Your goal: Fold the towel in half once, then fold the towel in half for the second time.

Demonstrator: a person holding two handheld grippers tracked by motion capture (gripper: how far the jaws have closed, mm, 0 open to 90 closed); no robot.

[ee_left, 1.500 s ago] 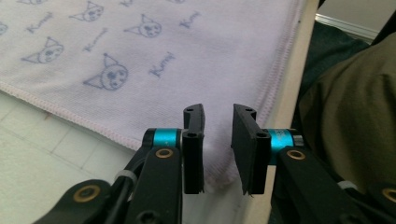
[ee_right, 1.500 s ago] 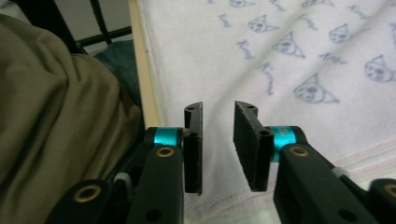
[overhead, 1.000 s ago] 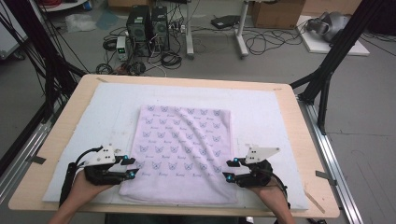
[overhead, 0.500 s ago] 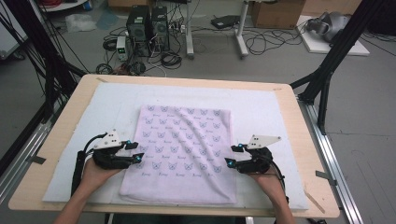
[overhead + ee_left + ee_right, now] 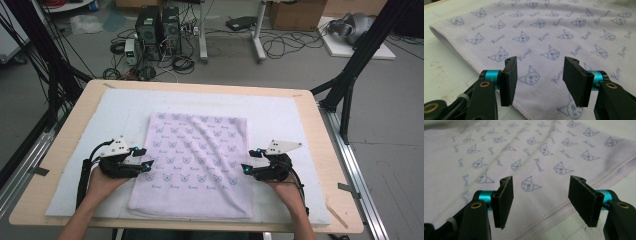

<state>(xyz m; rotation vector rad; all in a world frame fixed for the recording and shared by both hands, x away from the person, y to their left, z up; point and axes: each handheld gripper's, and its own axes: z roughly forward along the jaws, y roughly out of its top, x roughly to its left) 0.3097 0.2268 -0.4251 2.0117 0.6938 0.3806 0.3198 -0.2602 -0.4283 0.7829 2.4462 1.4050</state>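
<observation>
i have a pale lilac towel (image 5: 195,162) printed with small cat faces, lying flat and folded on the white mat (image 5: 280,112) that covers the wooden bench (image 5: 327,150), nearer my side than the far edge. a few soft creases run across its middle.

left gripper (image 5: 145,157) sits at the towel's left edge, right gripper (image 5: 252,160) at its right edge, both pointing inward. in the left gripper view the jaws stand parted with nothing between them, the towel's stitched hem (image 5: 461,53) just under and ahead. in the right gripper view the jaws are likewise spread wide and empty, over the double-stitched hem (image 5: 564,206) where two layers show.

handling, as i judge it: light terry cloth, soft, limp, no stiffness, so it will sag and drape the moment it lifts. not slippery against the pads, not fragile. best hold is the hem itself, both layers pinched together at each side edge, at matching points so the fold stays square. the risk is catching only the top layer and letting the stack peel open.
</observation>
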